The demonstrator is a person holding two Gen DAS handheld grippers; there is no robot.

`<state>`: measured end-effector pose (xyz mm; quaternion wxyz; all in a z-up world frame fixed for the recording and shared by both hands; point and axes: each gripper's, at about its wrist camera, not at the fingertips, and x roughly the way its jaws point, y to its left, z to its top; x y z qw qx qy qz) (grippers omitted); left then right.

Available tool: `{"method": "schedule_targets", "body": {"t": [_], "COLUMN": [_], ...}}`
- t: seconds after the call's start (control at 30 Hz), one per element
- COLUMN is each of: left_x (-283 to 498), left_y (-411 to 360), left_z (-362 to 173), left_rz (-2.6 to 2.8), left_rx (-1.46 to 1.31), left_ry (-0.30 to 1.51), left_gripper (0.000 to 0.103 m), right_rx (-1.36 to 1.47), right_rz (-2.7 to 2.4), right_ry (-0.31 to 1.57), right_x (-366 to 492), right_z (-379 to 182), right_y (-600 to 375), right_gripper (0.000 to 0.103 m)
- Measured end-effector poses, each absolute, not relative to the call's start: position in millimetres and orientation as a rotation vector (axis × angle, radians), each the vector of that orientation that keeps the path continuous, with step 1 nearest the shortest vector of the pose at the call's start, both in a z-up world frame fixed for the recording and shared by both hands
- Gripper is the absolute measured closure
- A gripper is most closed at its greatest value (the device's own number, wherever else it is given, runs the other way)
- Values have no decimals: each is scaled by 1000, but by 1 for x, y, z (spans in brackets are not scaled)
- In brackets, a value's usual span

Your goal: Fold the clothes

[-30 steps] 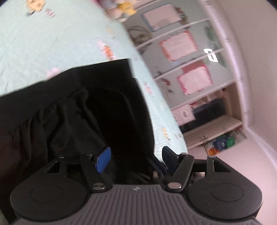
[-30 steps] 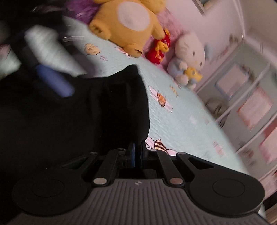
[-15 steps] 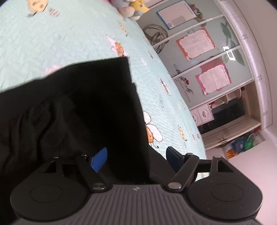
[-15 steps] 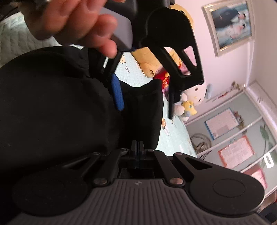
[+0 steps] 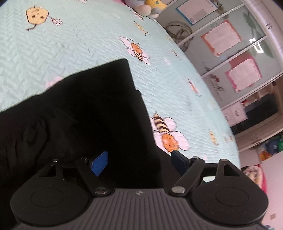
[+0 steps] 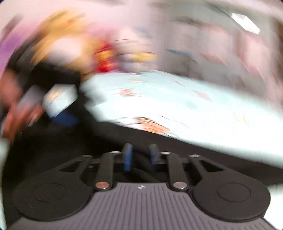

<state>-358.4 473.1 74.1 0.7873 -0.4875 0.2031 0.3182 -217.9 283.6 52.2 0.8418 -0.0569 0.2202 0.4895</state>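
Note:
A black garment (image 5: 88,115) lies folded on the mint bedspread (image 5: 70,53), its square corner pointing up the bed. My left gripper (image 5: 138,160) hovers over the garment's near edge. Its jaws are opening wide, and the blue pads (image 5: 99,162) press on nothing; cloth lies beneath them. The right wrist view is smeared by motion. There my right gripper (image 6: 140,155) is opening, with a gap between its blue pads (image 6: 127,156) above the black garment (image 6: 106,138). I cannot tell if cloth sits in that gap. A person's hand (image 6: 10,113) blurs at the left.
Plush toys (image 5: 152,7) sit at the head of the bed, blurred plush toys (image 6: 67,44) in the right wrist view. Wardrobe doors with pink posters (image 5: 221,40) and low shelves (image 5: 256,113) stand past the bed's right edge. Open bedspread (image 6: 176,99) stretches beyond the garment.
My left gripper opened wider and lifted back, showing more bedspread. My right gripper went from shut to parted jaws, rolled and swung sideways fast, blurring its view.

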Motion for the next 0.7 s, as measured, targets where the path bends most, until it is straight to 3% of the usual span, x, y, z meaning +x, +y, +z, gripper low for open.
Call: {"method": "schedule_targets", "body": {"t": [0.1, 0.23, 0.37, 0.7], "left_x": [-357, -355, -356, -370], "left_y": [474, 475, 477, 484], "left_z": [76, 75, 70, 69], "left_rz": [729, 751, 747, 781], "left_rx": [-1004, -961, -970, -1028], "left_ry": [445, 457, 459, 384], "left_gripper": [24, 30, 35, 36], "right_rx": [132, 192, 260, 418], "right_rz": [861, 730, 762, 1008], "right_ry": [640, 689, 740, 822], "right_x": [-156, -134, -148, -170], "right_z": [47, 36, 17, 11], "right_y": [238, 195, 178, 221], "right_gripper": [60, 57, 55, 44]}}
